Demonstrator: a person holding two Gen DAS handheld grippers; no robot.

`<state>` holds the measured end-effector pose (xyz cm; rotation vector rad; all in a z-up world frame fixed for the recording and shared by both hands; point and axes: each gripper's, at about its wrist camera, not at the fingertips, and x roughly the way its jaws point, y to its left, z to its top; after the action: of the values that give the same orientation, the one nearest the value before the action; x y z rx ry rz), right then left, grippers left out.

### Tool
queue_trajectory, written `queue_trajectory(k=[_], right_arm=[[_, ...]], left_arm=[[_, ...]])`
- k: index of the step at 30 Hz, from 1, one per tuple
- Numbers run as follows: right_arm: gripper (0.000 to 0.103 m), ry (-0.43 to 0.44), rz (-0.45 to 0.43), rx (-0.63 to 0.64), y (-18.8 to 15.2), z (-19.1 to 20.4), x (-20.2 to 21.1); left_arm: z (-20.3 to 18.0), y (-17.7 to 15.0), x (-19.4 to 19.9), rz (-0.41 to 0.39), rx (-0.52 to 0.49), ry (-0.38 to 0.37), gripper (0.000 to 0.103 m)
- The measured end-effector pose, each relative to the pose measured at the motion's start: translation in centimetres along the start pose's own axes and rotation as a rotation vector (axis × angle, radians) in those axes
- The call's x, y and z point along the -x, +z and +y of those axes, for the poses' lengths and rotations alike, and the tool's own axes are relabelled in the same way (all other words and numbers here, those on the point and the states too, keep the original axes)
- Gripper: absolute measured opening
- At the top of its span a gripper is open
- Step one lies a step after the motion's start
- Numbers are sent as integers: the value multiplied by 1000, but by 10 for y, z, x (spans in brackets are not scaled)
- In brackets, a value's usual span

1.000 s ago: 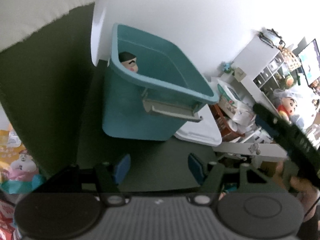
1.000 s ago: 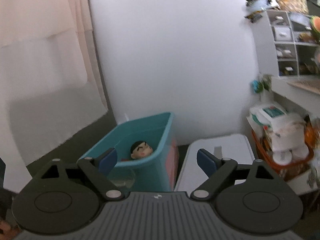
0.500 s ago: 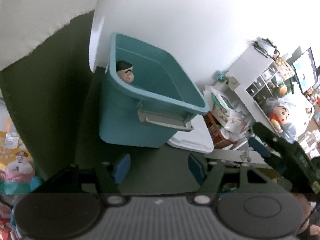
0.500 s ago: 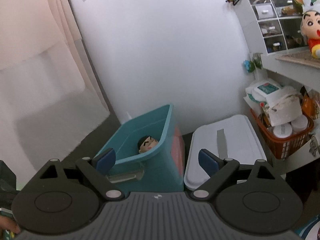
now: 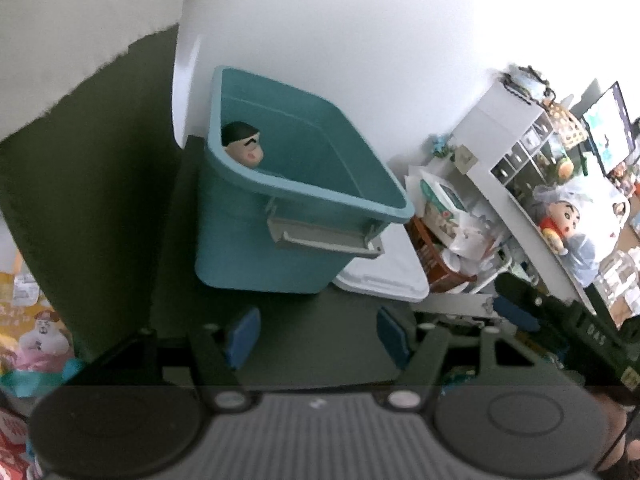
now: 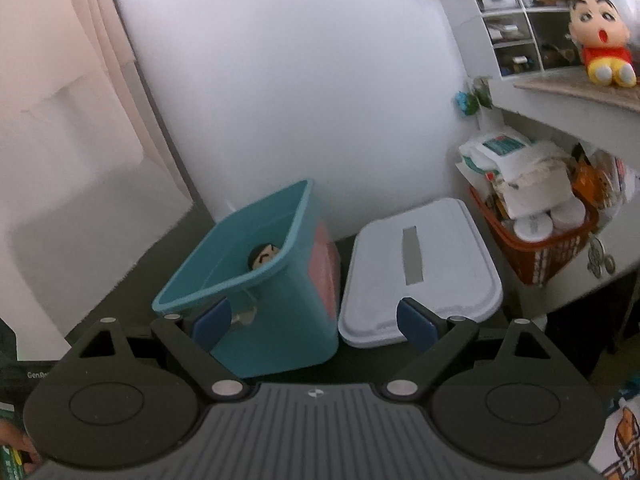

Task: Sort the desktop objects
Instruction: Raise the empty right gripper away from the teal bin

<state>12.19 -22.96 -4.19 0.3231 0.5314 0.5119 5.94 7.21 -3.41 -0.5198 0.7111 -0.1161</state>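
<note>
With both my left gripper (image 5: 318, 336) and right gripper (image 6: 312, 322) empty, jaws apart, the teal bin (image 6: 256, 276) holding the figurine head (image 6: 265, 257) stood just ahead, nearer my right.

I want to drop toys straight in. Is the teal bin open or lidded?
Open. The teal bin has no lid on; a doll head shows inside, and a white lid lies flat beside it.

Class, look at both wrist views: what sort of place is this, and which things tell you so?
Most likely a lived-in room at home, perhaps a bedroom or playroom. Clues: a teal storage bin holding a cartoon figure toy, a plush doll on a cluttered shelf, and an orange basket of household packets.
</note>
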Motion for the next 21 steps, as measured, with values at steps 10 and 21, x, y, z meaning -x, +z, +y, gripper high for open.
queue_trajectory(k=[10,21], right_arm=[[93,-68,50,-85,-5,-17,-5],[102,-118,88,-152,-13,-28,-10]], left_arm=[[-1,-4,-4,34,-8,-13,68],[-6,-3,-4,35,-21,-15,69]])
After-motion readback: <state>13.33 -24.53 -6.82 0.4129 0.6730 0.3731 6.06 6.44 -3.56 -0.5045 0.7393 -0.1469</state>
